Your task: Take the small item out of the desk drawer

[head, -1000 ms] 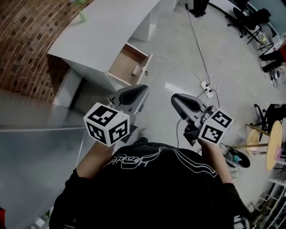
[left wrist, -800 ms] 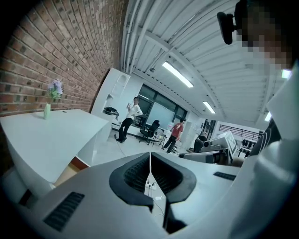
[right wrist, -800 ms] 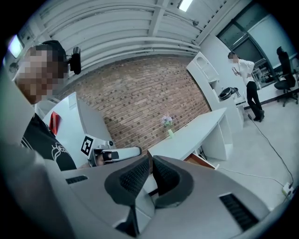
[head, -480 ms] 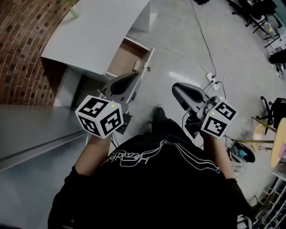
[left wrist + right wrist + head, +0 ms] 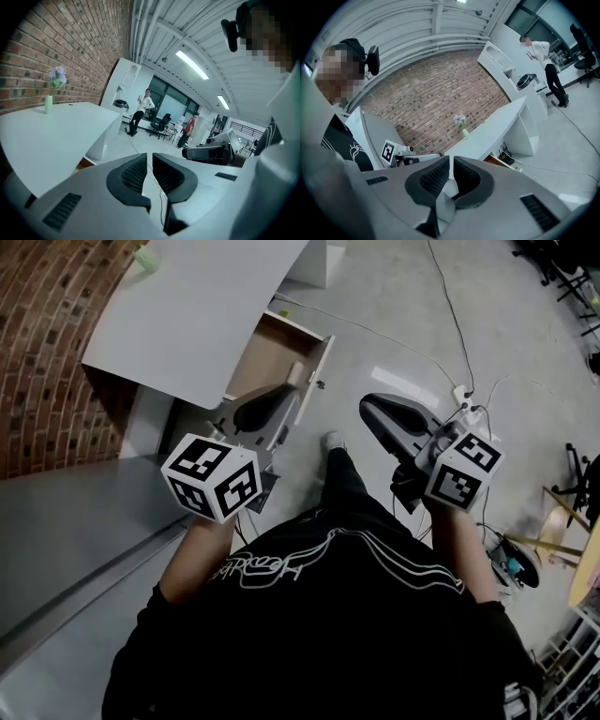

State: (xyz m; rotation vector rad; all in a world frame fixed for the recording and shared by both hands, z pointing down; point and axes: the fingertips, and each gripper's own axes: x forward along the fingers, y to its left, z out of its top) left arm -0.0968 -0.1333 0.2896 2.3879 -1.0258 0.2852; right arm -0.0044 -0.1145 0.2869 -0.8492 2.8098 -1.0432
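While standing short of the desk, holds the white two-jaw left gripper (image 5: 277, 399) (image 5: 149, 169) shut, dark ribbed pads all but meeting, with only floor showing through the slit. Holds the white two-jaw right gripper (image 5: 380, 413) (image 5: 451, 174) the same way: jaws together, nothing between them. Carries both out ahead of a black shirt, left at 10 o'clock and right at 2 o'clock in the head view, marker cubes to the rear.

Beyond the left jaws, at 12 o'clock, finds the shallow brown wooden drawer (image 5: 265, 360) already pulled out from under the flat white desk top (image 5: 197, 306). Spots the small pale item (image 5: 297, 374) lying on the drawer floor toward the front panel, just past the left gripper's tip as the head view shows it; too small to tell its shape. Touches neither drawer nor item with either gripper.

Counts the opening as done, judging by the drawer. Leaves everything else: parting one pair of jaws, reaching in, closing on the item, lifting it clear.

Farther out, at 11 o'clock on the desk's far corner, notes a slim green vase (image 5: 48, 104) with purple flowers.
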